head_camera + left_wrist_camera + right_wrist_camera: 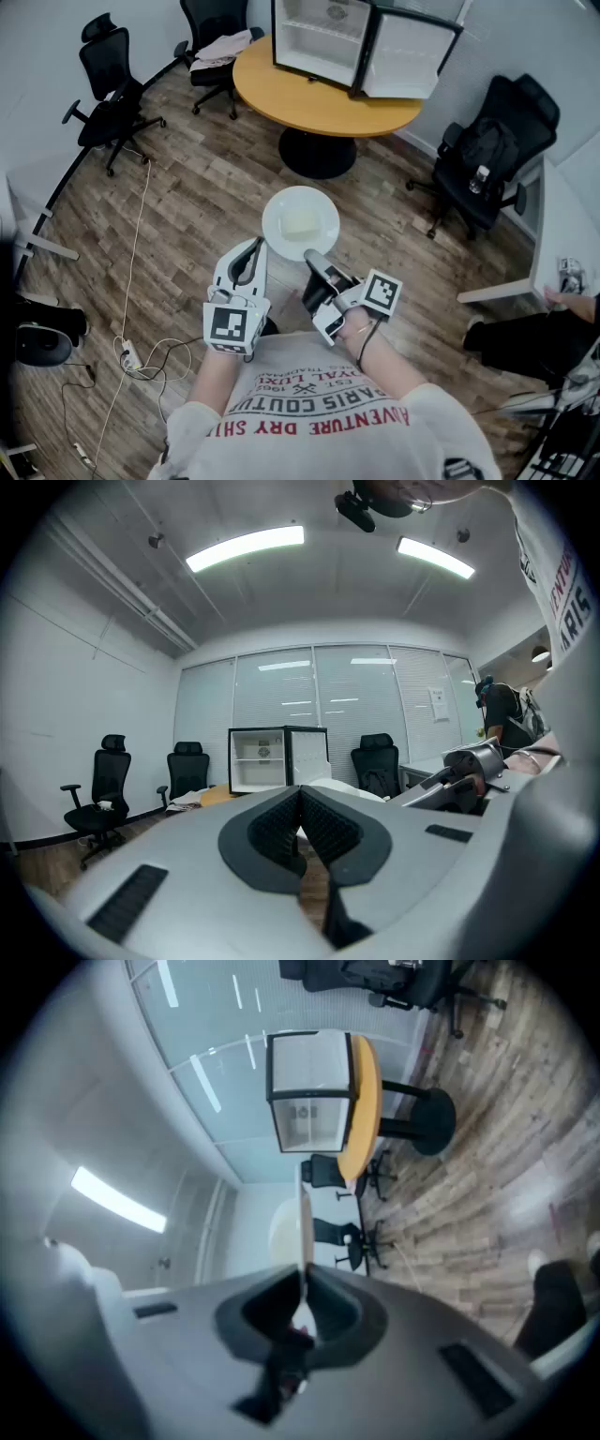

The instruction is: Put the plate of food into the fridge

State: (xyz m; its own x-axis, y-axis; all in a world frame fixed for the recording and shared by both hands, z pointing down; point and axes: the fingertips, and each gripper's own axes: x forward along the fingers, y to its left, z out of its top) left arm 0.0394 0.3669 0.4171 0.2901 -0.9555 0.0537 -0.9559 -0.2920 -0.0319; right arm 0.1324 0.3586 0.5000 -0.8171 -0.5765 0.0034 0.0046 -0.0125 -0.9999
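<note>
A white plate [300, 223] carrying a pale slab of food [301, 226] hovers over the wooden floor. My right gripper [316, 259] is shut on the plate's near rim; in the right gripper view the plate [304, 1227] runs edge-on out of the closed jaws. Just left of the plate, my left gripper [254, 248] is shut with nothing between its pads [281, 822], and the plate [330, 786] shows just beyond them. The small fridge [323, 37] stands on the round orange table [319, 98] ahead with its door [405, 54] swung open. The fridge [264, 758] [309, 1091] appears in both gripper views.
Black office chairs stand at the left [111, 89], behind the table [217, 47] and at the right [492, 150]. A white desk [562, 244] lies at the right edge, with a person's arm [572, 302] beside it. Cables and a power strip [131, 356] trail over the floor at the left.
</note>
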